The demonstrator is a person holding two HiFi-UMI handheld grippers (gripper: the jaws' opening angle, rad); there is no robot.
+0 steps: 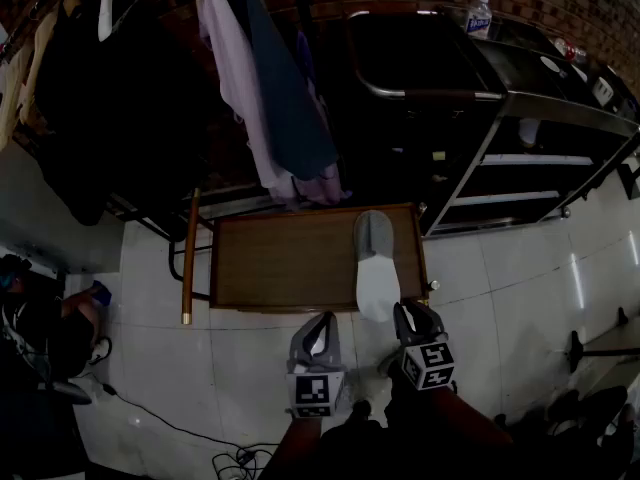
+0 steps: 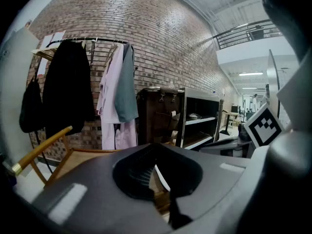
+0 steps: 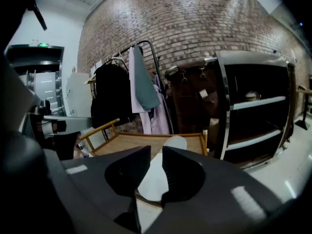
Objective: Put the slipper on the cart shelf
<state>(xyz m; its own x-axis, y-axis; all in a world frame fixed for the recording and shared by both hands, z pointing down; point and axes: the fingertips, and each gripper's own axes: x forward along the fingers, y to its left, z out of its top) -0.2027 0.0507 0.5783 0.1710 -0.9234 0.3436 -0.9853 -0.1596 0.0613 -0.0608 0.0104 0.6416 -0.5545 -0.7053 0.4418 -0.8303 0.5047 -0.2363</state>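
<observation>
Jaws of right gripper (image 3: 156, 149) hide part of slipper (image 3: 153, 179). Label on bottle (image 1: 480, 13) is too small to read; hanging clothes (image 1: 290, 98) are cut by top edge.

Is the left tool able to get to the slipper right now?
Probably yes. The slipper hangs off the cart's near edge, just ahead and right of the left tool, with nothing between them. The right tool sits close by.

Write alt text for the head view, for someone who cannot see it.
A grey-and-white slipper lies on the wooden cart shelf, its heel overhanging the near edge. The right gripper is just beside the heel, the left gripper over the tiled floor; hanging clothes and black shelving stand behind.
</observation>
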